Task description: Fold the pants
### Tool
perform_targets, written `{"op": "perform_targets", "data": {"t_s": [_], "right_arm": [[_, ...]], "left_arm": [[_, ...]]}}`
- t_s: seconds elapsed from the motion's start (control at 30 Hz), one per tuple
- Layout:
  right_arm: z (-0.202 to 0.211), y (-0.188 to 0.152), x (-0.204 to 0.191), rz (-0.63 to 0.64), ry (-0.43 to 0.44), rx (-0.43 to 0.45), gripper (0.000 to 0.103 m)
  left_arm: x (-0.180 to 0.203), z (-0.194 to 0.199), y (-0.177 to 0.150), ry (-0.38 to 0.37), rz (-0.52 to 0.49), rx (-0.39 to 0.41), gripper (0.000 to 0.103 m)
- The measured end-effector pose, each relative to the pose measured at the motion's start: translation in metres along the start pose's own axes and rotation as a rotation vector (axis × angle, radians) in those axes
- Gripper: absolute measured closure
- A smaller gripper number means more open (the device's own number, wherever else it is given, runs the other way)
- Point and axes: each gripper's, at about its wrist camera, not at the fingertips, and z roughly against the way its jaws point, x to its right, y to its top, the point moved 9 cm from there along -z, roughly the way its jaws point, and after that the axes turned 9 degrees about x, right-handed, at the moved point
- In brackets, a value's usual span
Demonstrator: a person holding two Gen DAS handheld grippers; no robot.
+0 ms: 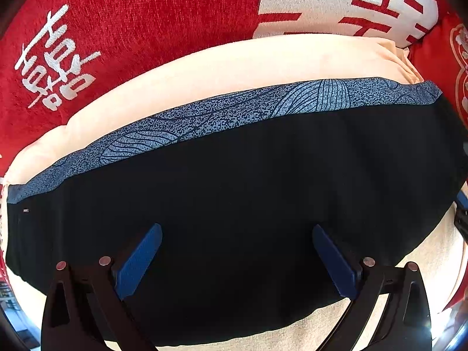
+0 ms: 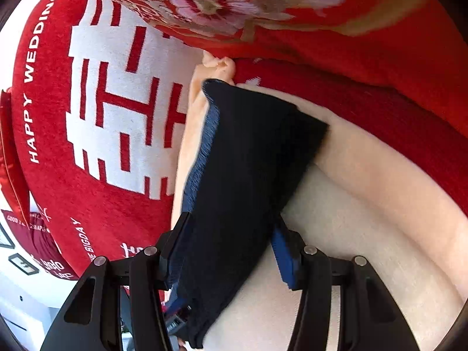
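Observation:
The pants (image 1: 248,199) are black with a speckled blue waistband (image 1: 234,111) and lie folded flat on a cream blanket (image 1: 204,70). My left gripper (image 1: 237,234) hovers just over the black cloth, jaws wide open and empty. In the right wrist view the folded pants (image 2: 251,152) rise as a thick dark slab with the blue band along the left edge. My right gripper (image 2: 231,228) has its fingers on either side of this slab, shut on the pants.
A red cushion with white characters (image 1: 117,29) lies behind the blanket, and shows as "HAPPY WEDDING" in the right wrist view (image 2: 58,117). A red floral quilt (image 2: 292,14) lies beyond. Cream blanket (image 2: 365,204) spreads to the right of the pants.

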Motion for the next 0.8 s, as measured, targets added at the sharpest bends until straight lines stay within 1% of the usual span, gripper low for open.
{"op": "perform_targets", "data": {"t_s": [0.13,0.2,0.23,0.3,0.37,0.43,0.47,0.5,0.53,0.57,0.6,0.63,0.7,0.8], "right_arm": [[-0.017,0.002,-0.011,0.077,0.006,0.006,0.042],[-0.024,0.002,-0.018,0.119,0.016,0.004,0.035],[-0.026,0.001,-0.021,0.135,0.014,0.002,0.033],[-0.03,0.0,-0.024,0.145,-0.006,-0.009,0.028],[-0.032,0.0,-0.023,0.135,-0.024,-0.027,0.029],[-0.032,0.003,-0.015,0.098,-0.056,-0.041,0.04],[-0.032,0.004,-0.009,0.077,-0.073,-0.046,0.062],[-0.031,0.004,0.002,0.031,-0.079,-0.055,0.088],[-0.03,0.004,0.006,-0.014,-0.049,-0.057,0.088],[-0.029,0.004,0.009,-0.048,-0.025,-0.054,0.089],[-0.027,0.004,0.008,-0.046,-0.021,-0.051,0.089],[-0.026,0.004,0.006,-0.029,-0.025,-0.049,0.089],[-0.025,0.005,-0.001,-0.019,-0.004,-0.048,0.089],[-0.022,0.006,-0.008,-0.019,0.026,-0.055,0.089]], "left_arm": [[0.001,0.001,0.0,0.003,-0.004,0.002,0.0],[0.003,0.002,0.0,0.004,0.0,0.003,0.0],[0.004,0.003,0.0,0.003,0.003,0.002,0.0],[0.004,0.003,0.0,0.004,0.007,0.001,0.0],[0.002,0.002,0.0,0.004,0.009,-0.001,0.0],[0.001,0.003,0.0,0.004,0.01,-0.004,0.0],[0.0,0.002,0.0,0.003,0.009,-0.004,0.0],[-0.001,0.003,0.001,0.003,0.007,-0.005,0.0],[-0.002,0.003,0.002,0.003,0.005,-0.005,0.002],[-0.001,0.006,0.003,-0.004,0.006,-0.004,0.008],[0.001,0.009,0.005,-0.025,0.012,0.0,0.024],[0.005,0.015,0.008,-0.045,0.016,0.002,0.037],[0.011,0.022,0.015,-0.069,0.007,0.017,0.043],[0.027,0.033,0.032,-0.139,0.02,0.07,0.043]]}}
